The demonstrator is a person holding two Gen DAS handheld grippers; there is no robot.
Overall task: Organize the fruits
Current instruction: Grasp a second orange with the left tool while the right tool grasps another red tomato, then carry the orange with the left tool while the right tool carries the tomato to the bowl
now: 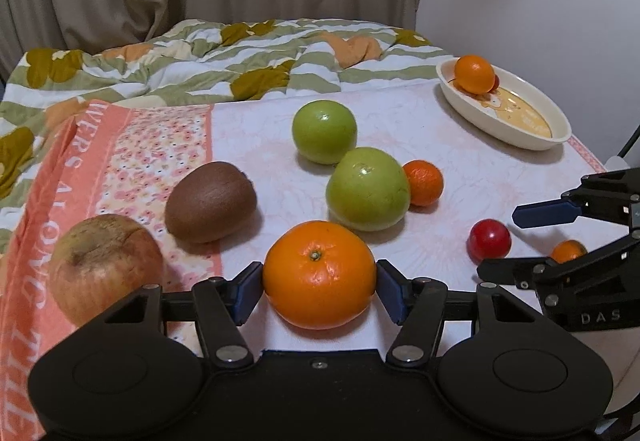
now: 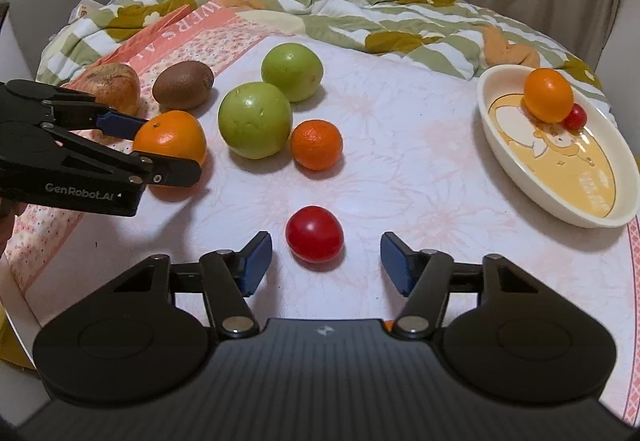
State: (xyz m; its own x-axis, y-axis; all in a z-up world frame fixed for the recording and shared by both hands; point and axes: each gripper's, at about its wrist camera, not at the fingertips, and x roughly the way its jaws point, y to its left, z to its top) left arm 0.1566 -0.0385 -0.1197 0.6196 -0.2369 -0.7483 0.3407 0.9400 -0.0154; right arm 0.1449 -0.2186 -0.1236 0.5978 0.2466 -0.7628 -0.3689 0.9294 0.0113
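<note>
My left gripper [image 1: 319, 287] is shut on a large orange [image 1: 319, 273] that rests on the cloth; both pads touch its sides. It also shows in the right wrist view [image 2: 170, 139]. My right gripper [image 2: 326, 261] is open around a small red tomato [image 2: 315, 239], pads apart from it. Two green apples [image 1: 367, 188] [image 1: 324, 131], a small mandarin [image 1: 423, 183], a kiwi [image 1: 211, 201] and a pale apple [image 1: 105, 267] lie on the cloth. A tiny orange fruit [image 1: 567, 251] lies by the right gripper.
A cream oval dish [image 2: 500, 145] at the right holds an orange [image 2: 548, 100] and a small red fruit [image 2: 575, 117]. A floral quilt [image 1: 240, 57] is bunched behind the pink cloth [image 1: 460, 145]. Curtains hang at the back.
</note>
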